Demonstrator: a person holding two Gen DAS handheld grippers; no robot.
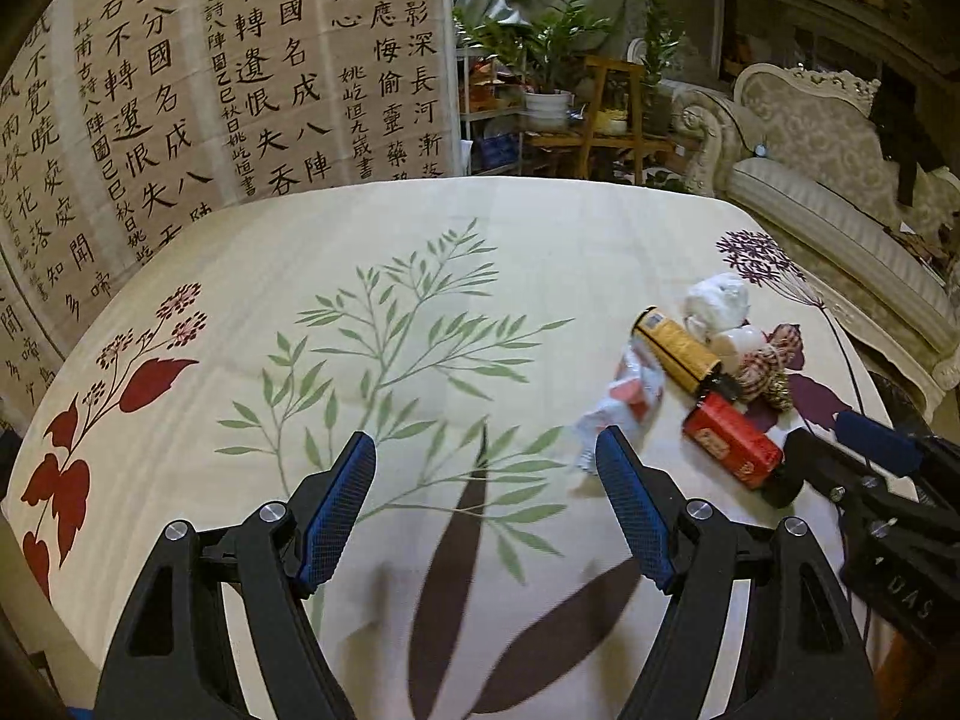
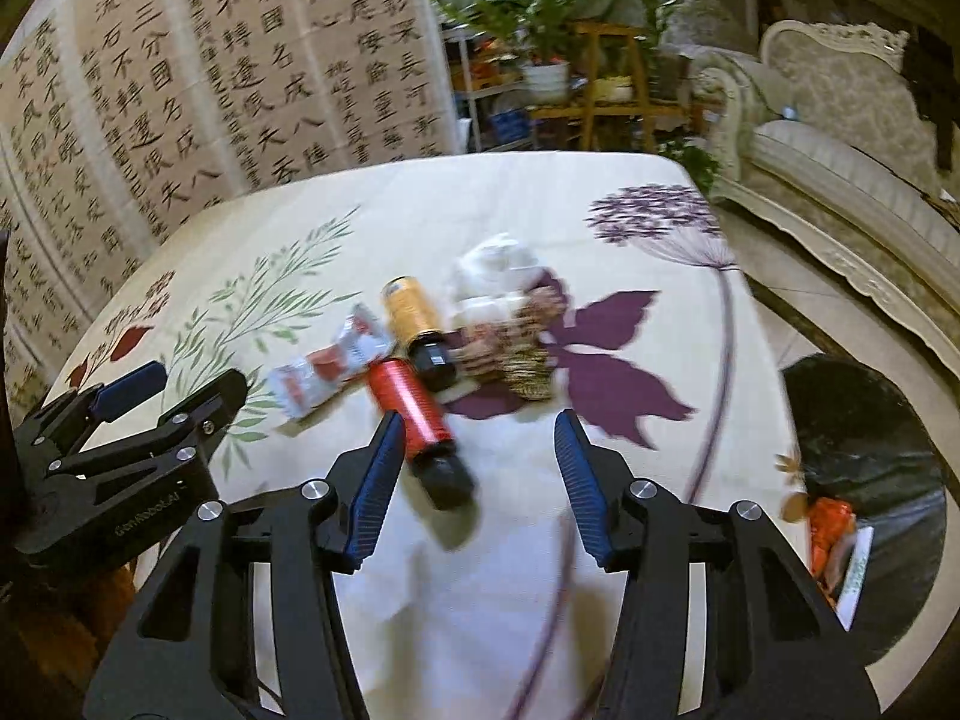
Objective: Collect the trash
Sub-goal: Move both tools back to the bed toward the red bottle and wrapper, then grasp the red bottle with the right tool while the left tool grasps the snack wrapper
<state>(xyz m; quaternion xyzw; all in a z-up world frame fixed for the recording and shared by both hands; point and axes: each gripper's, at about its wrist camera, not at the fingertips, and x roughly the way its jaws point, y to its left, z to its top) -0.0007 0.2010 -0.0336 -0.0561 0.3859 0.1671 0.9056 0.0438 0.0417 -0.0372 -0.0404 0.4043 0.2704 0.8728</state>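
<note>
A pile of trash lies on the flowered tablecloth (image 1: 420, 228): a red bottle (image 2: 414, 414) with a black cap, an orange bottle (image 2: 411, 312), a red-and-white wrapper (image 2: 327, 366), crumpled white tissue (image 2: 495, 270) and a patterned crumpled wrapper (image 2: 522, 354). In the left wrist view they sit at the right: red bottle (image 1: 732, 441), orange bottle (image 1: 675, 354), wrapper (image 1: 627, 396), tissue (image 1: 720, 300). My right gripper (image 2: 477, 438) is open just above the table, the red bottle beside its left finger. My left gripper (image 1: 486, 456) is open and empty, left of the pile.
A black trash bin (image 2: 870, 480) holding orange packaging stands off the table's right edge. A calligraphy screen (image 1: 210, 90) stands behind the table. A sofa (image 1: 828, 180) and plant shelves (image 1: 570, 90) lie beyond. Each gripper shows in the other's view: right (image 1: 852, 450), left (image 2: 174, 390).
</note>
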